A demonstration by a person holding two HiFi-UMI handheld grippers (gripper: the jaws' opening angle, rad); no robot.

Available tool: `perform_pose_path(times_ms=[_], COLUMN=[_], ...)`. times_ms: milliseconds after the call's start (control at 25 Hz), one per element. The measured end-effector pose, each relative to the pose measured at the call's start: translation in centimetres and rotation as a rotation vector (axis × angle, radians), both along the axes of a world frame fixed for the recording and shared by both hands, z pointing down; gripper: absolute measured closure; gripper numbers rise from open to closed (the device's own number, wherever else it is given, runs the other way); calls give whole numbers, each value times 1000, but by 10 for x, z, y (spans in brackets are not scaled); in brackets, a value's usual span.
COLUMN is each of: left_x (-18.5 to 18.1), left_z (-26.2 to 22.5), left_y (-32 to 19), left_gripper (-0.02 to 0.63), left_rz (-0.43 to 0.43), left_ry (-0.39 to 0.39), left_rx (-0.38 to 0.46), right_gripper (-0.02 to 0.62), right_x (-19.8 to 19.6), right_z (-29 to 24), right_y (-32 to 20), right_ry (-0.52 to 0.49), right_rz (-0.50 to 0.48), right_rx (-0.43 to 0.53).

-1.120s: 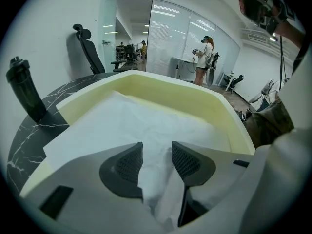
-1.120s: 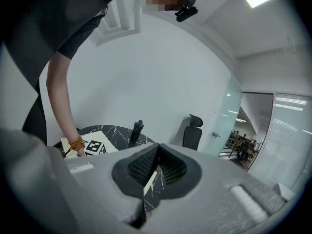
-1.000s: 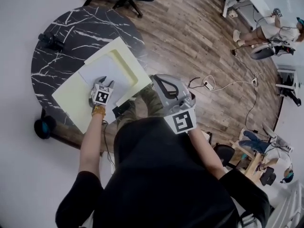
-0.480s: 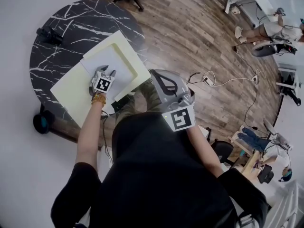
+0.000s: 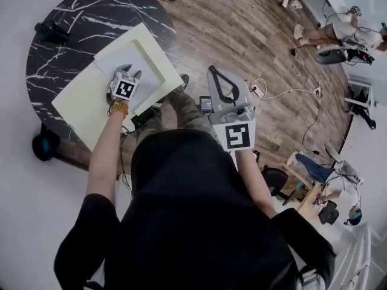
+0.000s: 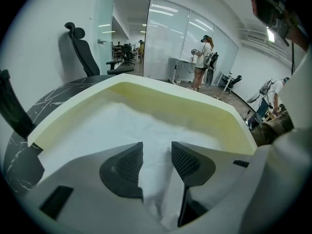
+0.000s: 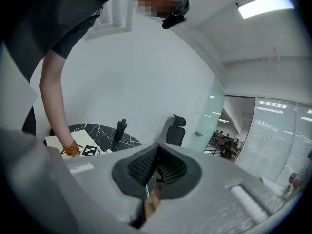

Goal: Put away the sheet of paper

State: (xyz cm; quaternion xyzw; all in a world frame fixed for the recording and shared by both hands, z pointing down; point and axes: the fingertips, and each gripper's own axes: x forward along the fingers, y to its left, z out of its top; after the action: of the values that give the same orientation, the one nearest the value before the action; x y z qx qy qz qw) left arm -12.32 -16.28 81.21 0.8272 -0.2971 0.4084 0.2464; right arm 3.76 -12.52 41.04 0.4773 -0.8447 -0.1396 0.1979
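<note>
While nipping the sheet of paper (image 6: 146, 123) with left gripper (image 6: 156, 152) fingers (image 6: 124, 169) over the yellow tray (image 6: 170, 94), holding right gripper (image 7: 157, 167) aside, fingers together, empty.

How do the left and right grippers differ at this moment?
The left gripper grips the sheet of paper between its jaws; the right gripper is shut on nothing. The left gripper is low over the pale yellow tray on the black table; the right gripper is held off the table, above the wooden floor. Both carry a marker cube.
</note>
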Motion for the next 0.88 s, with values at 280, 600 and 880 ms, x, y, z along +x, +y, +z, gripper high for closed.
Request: perform_pose_path(times_ms=[280, 600, 880], left_x=[14, 27, 33], left_z=[1, -2, -47], left_y=[-4, -8, -15], left_gripper=[411, 410, 410], left_rz=[9, 19, 30], left_ry=[15, 35, 78], left_rx=[-11, -5, 170], right_gripper=[597, 597, 597], right_x=[40, 55, 57], right_z=[-6, -5, -5], right_y=[-4, 2, 2], right_ry=[-19, -28, -10], right_rz=[101, 138, 126], right_rx=[23, 20, 25])
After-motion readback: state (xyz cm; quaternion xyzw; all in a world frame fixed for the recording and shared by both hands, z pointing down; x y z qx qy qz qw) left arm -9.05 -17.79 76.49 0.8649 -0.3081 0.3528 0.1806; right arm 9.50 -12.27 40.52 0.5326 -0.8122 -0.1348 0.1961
